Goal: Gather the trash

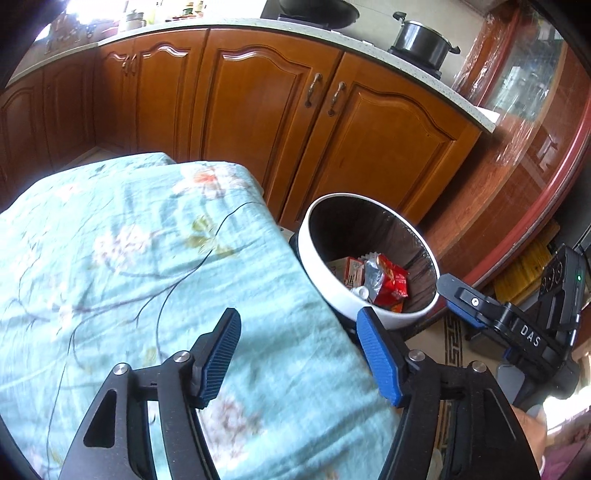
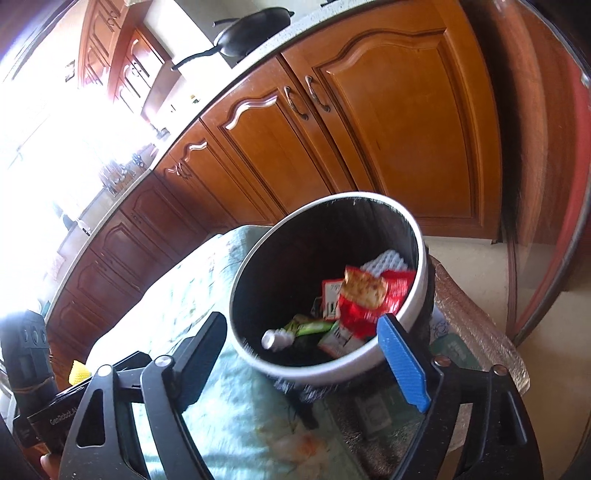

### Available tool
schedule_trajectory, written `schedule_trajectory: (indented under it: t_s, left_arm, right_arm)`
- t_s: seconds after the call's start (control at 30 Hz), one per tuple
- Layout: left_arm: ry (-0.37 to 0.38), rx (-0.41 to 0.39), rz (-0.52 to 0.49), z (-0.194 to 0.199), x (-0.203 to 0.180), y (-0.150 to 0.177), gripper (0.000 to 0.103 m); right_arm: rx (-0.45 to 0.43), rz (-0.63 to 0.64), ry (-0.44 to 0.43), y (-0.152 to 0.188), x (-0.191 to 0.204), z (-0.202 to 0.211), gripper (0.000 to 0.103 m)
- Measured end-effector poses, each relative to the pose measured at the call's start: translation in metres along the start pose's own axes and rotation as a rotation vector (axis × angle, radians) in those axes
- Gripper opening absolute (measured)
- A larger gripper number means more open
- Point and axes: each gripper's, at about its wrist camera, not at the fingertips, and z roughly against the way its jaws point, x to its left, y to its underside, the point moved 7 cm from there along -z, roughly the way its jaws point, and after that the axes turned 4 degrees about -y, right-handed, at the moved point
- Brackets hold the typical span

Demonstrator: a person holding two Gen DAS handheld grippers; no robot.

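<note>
A white-rimmed trash bin (image 1: 369, 306) with a black liner stands beside the cloth-covered table. Inside lie a red snack bag (image 1: 393, 282), a small carton (image 1: 347, 269) and a white cap. My left gripper (image 1: 298, 317) is open over the teal floral cloth (image 1: 147, 258), with nothing between its fingers. My right gripper (image 2: 302, 319) is open just above the bin's near rim (image 2: 332, 373). In the right wrist view a red wrapper (image 2: 369, 295), blurred, lies in the bin's mouth over a green wrapper (image 2: 314, 326) and a white tube (image 2: 277, 338).
Wooden cabinet doors (image 1: 258, 110) run behind the table and bin. A black pot (image 1: 424, 40) sits on the counter above, and a pan (image 2: 255, 29) too. A foil-like mat (image 2: 476, 332) lies under the bin. A small yellow object (image 2: 79, 373) rests on the cloth at lower left.
</note>
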Motion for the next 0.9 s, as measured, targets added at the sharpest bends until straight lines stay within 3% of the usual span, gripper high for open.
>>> schedule_trajectory:
  t_s: [0.27, 0.47, 0.7, 0.77, 0.9]
  left_arm:
    - [-0.023, -0.043, 0.007, 0.040, 0.024, 0.040, 0.072]
    - [-0.062, -0.107, 0.006, 0.070, 0.036, 0.053, 0.074]
    - [-0.113, -0.282, -0.008, 0.131, 0.050, 0.051, 0.085]
    - [-0.145, -0.340, -0.013, 0.148, 0.053, 0.055, 0.102]
    - [-0.234, -0.448, -0.040, 0.168, 0.055, 0.072, 0.102]
  right_arm:
    - [-0.070, 0.059, 0.025, 0.040, 0.032, 0.023, 0.090]
    - [-0.146, 0.127, 0.037, 0.051, 0.061, 0.041, 0.093]
    - [-0.258, 0.268, 0.048, 0.039, 0.107, 0.069, 0.103]
    - [-0.303, 0.305, 0.043, 0.038, 0.121, 0.079, 0.103]
    - [-0.385, 0.364, 0.048, 0.047, 0.134, 0.084, 0.103]
